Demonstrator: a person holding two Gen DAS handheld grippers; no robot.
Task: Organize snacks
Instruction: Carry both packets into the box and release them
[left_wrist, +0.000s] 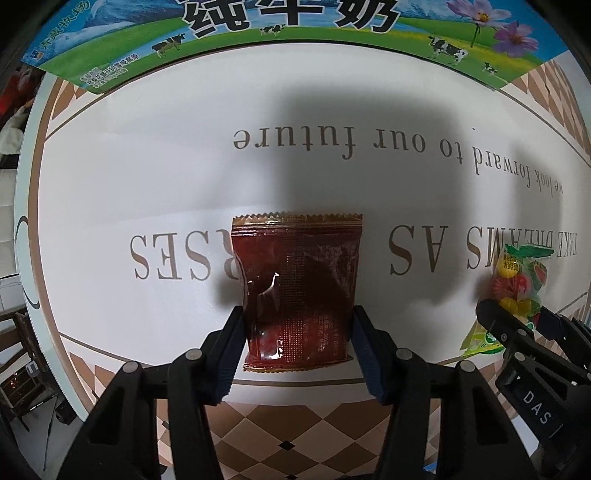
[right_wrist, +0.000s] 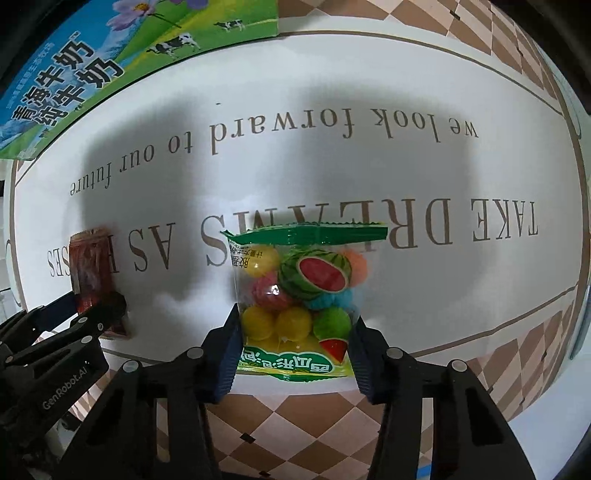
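The left gripper has its two fingers set against the side edges of the dark red snack packet. The packet occupies the lower centre of the left wrist frame, with its long axis running up the frame, away from the camera and in line with the fingers. Contact appears firm on both edges, so the packet is judged to be clamped.

The right gripper stands the same way on the clear candy bag, which is filled with coloured balls and has a green sealed top. The bag sits at the lower centre of the right wrist frame, and its long axis also points away from the camera.

Both snacks lie on the white printed tablecloth, side by side but apart. In the right wrist view the red packet appears at the left edge.

The milk carton box spans the top of the left wrist frame and the upper left of the right wrist frame. It lies straight ahead of the left gripper, so the left gripper is judged the nearer. If the box is the destination, the move is forward, along each snack's long axis.
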